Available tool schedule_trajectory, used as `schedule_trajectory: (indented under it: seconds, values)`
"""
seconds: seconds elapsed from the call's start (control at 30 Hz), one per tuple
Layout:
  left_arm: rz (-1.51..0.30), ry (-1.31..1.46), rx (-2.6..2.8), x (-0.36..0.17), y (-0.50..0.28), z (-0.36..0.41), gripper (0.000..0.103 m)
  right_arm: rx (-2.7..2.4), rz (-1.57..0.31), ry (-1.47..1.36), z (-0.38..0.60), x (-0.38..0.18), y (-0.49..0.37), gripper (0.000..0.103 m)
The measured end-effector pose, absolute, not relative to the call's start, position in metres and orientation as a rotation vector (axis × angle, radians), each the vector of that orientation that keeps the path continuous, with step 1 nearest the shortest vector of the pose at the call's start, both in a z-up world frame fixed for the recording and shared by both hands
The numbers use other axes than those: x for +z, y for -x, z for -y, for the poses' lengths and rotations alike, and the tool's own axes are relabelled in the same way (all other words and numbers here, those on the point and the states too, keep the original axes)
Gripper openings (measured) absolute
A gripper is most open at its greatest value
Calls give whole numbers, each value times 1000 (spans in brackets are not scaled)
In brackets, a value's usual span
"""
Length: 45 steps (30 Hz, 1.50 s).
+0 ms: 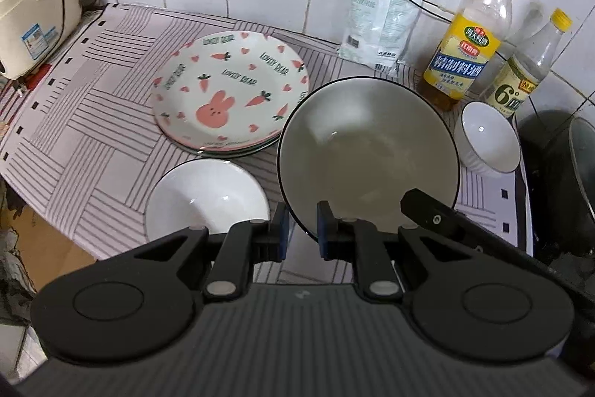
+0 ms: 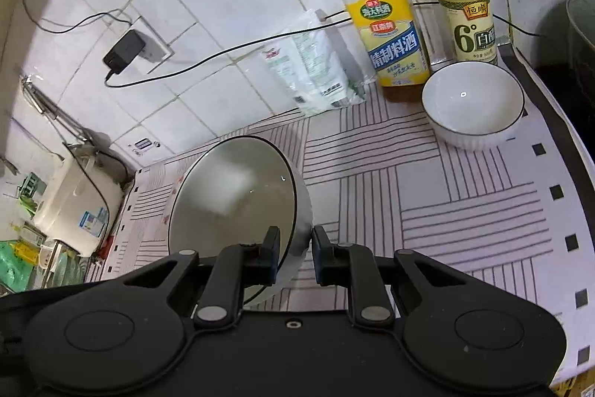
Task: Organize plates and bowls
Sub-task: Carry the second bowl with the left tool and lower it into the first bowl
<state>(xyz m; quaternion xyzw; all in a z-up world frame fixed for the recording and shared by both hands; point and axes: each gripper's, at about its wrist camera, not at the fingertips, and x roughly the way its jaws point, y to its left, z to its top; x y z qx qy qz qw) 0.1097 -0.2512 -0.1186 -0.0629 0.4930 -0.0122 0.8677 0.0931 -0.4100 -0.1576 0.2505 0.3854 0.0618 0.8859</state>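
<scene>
Big bowl (image 1: pixel 368 151): grey inside, dark rim, tilted up off the striped mat (image 1: pixel 93 106). Both grippers grip its near rim, so it reads as carried, not resting.
Left gripper (image 1: pixel 302 229): jaws narrow, the bowl's rim passing between the blue pads (image 1: pixel 324 229); contact looks made, one pad inside and one outside the wall.
Right gripper (image 2: pixel 295 257): jaws narrow, pinching the same bowl's rim (image 2: pixel 293 211) from the other side; its tip shows in the left view at the bowl's right edge.
Why two grips: my guess is that a wide bowl held by one thin rim pinch would swing.
Plates (image 1: pixel 230 88): rabbit-and-carrot stack, already gathered, behind the bowl and to the left.
Shallow white bowl (image 1: pixel 206 199): on the mat just beside the left jaw; a likely nesting place.
Small bowl (image 2: pixel 473 105): upright, dark rim, in front of two bottles (image 2: pixel 386 25), not yet stacked.
Risk: rim slipping from the pads while tilted.
</scene>
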Motion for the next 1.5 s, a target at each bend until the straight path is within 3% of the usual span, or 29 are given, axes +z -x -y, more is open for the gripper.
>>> schedule_trajectory:
  seconds: [0.57,1.13,1.5]
  values:
    - [-1077,122,83,-136,-80,187,14,275,-872,-430,349,-164,-79,22]
    - [-1243,275,85,-177,-103,129,17,345,-909,-304,294,-187,-100,22]
    - [-1344,287,4,-192,-123,130,18,294,-912,-107,278,-191,-107,21]
